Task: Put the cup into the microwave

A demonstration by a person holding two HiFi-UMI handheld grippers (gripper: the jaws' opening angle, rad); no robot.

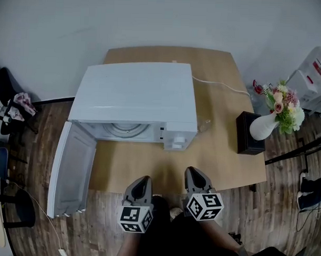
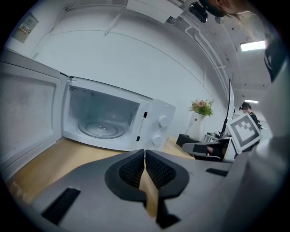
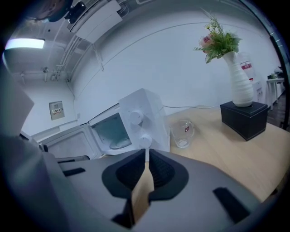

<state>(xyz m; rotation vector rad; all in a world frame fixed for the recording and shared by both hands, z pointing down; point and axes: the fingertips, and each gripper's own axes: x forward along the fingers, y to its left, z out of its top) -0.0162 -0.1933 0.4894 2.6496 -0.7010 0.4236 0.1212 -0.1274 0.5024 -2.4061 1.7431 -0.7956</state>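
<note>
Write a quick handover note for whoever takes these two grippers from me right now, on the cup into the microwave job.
Left gripper: fingers shut, empty.
Right gripper: fingers shut, empty.
Both are by the near edge of the table.
Cup: on the table, just right of the microwave, not yet picked up.
Done: the microwave door stands open.
Left: grasp the cup and set it inside.

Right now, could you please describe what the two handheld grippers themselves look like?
Both the left gripper and the right gripper have matte grey bodies that taper to a pair of narrow jaws. Each jaw is lined with a black ribbed pad. Each gripper also carries a cube printed with black-and-white square markers.
</note>
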